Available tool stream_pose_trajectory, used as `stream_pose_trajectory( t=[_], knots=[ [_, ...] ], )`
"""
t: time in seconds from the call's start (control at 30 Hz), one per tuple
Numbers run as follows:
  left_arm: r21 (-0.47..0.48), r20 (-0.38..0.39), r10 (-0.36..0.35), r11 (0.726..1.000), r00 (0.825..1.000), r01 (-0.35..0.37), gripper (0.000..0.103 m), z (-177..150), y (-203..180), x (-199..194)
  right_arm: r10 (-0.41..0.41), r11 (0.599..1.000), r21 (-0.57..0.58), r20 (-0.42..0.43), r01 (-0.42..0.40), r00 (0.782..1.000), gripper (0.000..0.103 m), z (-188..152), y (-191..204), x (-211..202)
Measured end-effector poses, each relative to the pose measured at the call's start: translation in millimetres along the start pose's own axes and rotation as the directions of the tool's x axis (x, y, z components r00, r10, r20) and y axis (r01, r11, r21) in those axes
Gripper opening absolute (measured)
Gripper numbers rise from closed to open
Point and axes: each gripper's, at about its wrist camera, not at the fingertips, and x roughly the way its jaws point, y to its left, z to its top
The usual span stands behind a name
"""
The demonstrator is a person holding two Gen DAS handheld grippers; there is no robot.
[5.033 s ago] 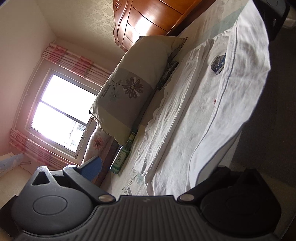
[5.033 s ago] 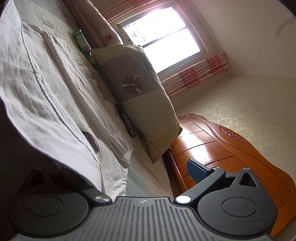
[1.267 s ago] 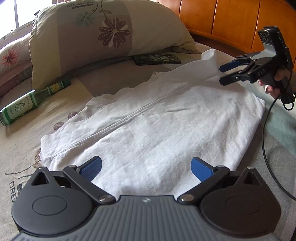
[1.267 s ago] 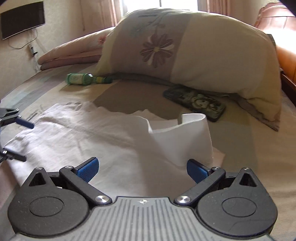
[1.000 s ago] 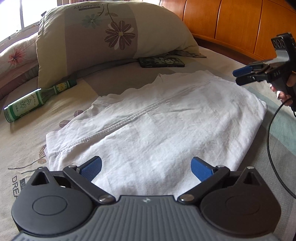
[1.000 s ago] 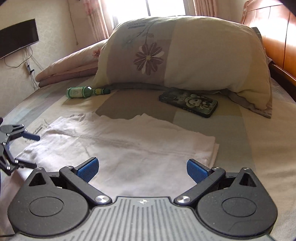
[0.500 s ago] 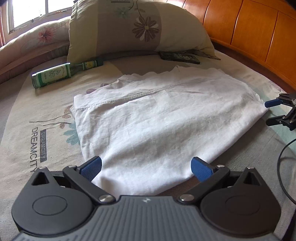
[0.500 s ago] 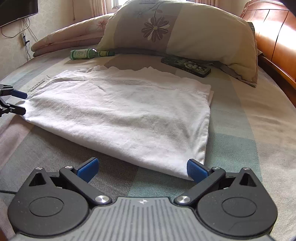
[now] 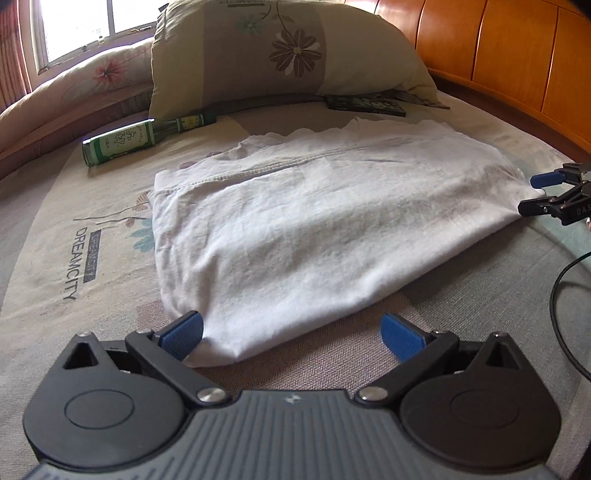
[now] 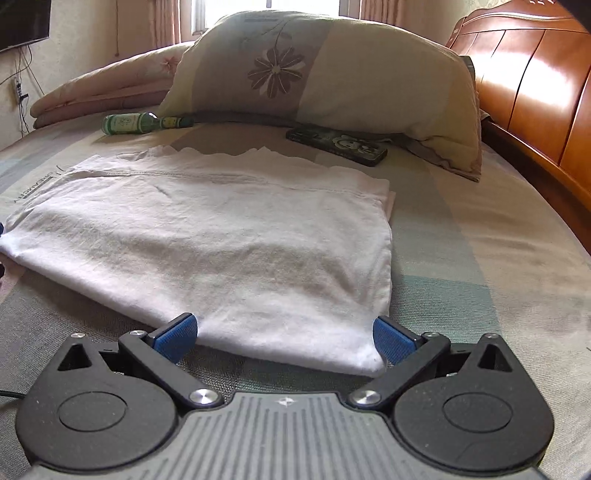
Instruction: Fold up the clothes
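- The bed (image 9: 110, 258), spread with a printed sheet, served as the work surface; a wooden headboard (image 10: 535, 92) ran along its far side.
- A large flowered pillow (image 10: 332, 74) stood propped near the headboard, clear of the folding area.
- The white garment (image 9: 314, 221), already doubled over, lay flat in the middle of the bed, its seam running across the far portion and its folded edge facing both cameras, apparently laid out that way so each near corner could be reached.
- The left gripper (image 9: 291, 332) sat low at the garment's near-left corner, jaws apart, one blue pad touching the cloth's edge, seemingly positioned to pinch that corner for the next fold.
- The right gripper (image 10: 284, 338) sat at the near-right corner, jaws apart, with the cloth's corner lying between the pads and nothing clamped.
- A green bottle (image 9: 140, 140) lay on its side beside the pillow, apart from the garment.
- A dark phone-like case (image 10: 336, 144) rested flat near the pillow, just beyond the garment's far edge.
- The left view alone showed the right gripper from outside, its fingers spread at the garment's corner, and a black cable (image 9: 565, 295) trailing from it.
- The right view alone showed a wall-mounted screen (image 10: 22, 22) and the cartoon print on the case; the left gripper was barely visible at its left edge.
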Motion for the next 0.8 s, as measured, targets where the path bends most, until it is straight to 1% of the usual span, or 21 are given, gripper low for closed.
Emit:
stream_pose_trajectory(
  t=[0.03,0.1,0.17,0.23,0.27,0.3,0.33,0.37,0.4,0.47,0.5,0.53,0.57,0.63,0.67,0.7,0.73,0.77,0.8],
  knots=[
    [0.000,0.018,-0.013,1.000,1.000,0.013,0.102,6.1,-2.1,-1.4,-0.003,1.000,-0.008,-0.011,0.003,1.000,0.103,2.4,2.2,-2.0],
    [-0.013,0.050,-0.042,0.999,0.998,0.043,0.102,18.6,-7.2,-1.2,0.016,1.000,-0.012,0.001,-0.016,1.000,0.103,9.6,8.2,-4.0],
    [-0.037,0.059,-0.071,0.997,0.996,0.073,0.102,28.9,-15.2,6.2,0.039,0.999,-0.003,0.018,-0.039,0.999,0.103,19.1,17.8,-1.9],
    [-0.053,0.039,-0.082,0.995,0.996,0.084,0.102,35.1,-24.7,19.4,0.057,0.998,-0.009,0.018,-0.057,0.998,0.103,26.5,30.4,3.5],
    [-0.058,0.027,-0.083,0.995,0.996,0.085,0.102,37.7,-29.2,25.2,0.051,0.998,-0.041,0.004,-0.051,0.999,0.103,27.0,36.4,4.8],
    [-0.049,0.007,-0.063,0.997,0.998,0.063,0.102,37.9,-33.0,27.1,0.045,0.996,-0.073,-0.010,-0.045,0.999,0.103,27.5,42.5,6.2],
    [-0.015,-0.003,-0.044,0.999,0.999,0.044,0.102,36.7,-37.1,25.5,0.038,0.994,-0.105,-0.024,-0.040,0.999,0.103,28.0,48.5,7.5],
    [0.039,-0.004,-0.020,0.999,1.000,0.020,0.102,34.1,-41.4,20.4,0.025,0.989,-0.144,-0.034,-0.030,0.999,0.103,27.6,54.0,7.4],
    [0.095,-0.003,0.004,0.996,1.000,-0.004,0.102,31.2,-45.5,15.3,-0.006,0.978,-0.207,-0.028,0.000,1.000,0.103,23.5,57.3,2.0],
    [0.223,0.002,0.051,0.974,0.999,-0.051,0.102,23.6,-52.5,4.6,-0.060,0.944,-0.324,-0.013,0.052,0.998,0.103,14.3,60.4,-7.7],
    [0.286,0.006,0.076,0.955,0.997,-0.074,0.102,19.7,-56.1,-0.3,-0.083,0.922,-0.379,-0.004,0.076,0.997,0.103,9.2,60.8,-12.2],
    [0.353,0.009,0.107,0.930,0.994,-0.103,0.102,15.4,-60.4,-2.2,-0.106,0.897,-0.431,0.006,0.098,0.994,0.103,4.4,61.4,-15.9],
    [0.419,0.017,0.148,0.897,0.989,-0.141,0.102,10.8,-65.5,-0.9,-0.130,0.872,-0.475,0.014,0.121,0.991,0.103,0.4,63.0,-16.7],
    [0.541,0.043,0.224,0.814,0.974,-0.211,0.102,2.1,-76.0,1.8,-0.173,0.813,-0.559,0.036,0.164,0.984,0.103,-7.3,67.0,-17.7],
    [0.589,0.067,0.245,0.773,0.967,-0.237,0.102,-0.9,-82.2,4.5,-0.183,0.778,-0.602,0.057,0.180,0.981,0.103,-10.1,72.4,-15.8],
    [0.632,0.092,0.261,0.730,0.961,-0.259,0.102,-3.3,-88.7,7.4,-0.191,0.740,-0.643,0.079,0.196,0.978,0.103,-12.9,77.7,-13.9],
    [0.662,0.110,0.264,0.700,0.958,-0.269,0.102,-3.4,-96.3,11.0,-0.198,0.700,-0.682,0.101,0.213,0.975,0.103,-15.8,83.0,-11.9],
    [0.682,0.125,0.265,0.677,0.956,-0.277,0.102,-2.0,-103.9,14.7,-0.201,0.661,-0.715,0.124,0.228,0.972,0.103,-18.0,88.5,-9.8],
    [0.698,0.142,0.259,0.659,0.955,-0.282,0.102,-0.1,-111.5,18.5,-0.193,0.629,-0.739,0.149,0.239,0.970,0.103,-18.1,94.6,-6.6]
  ],
)
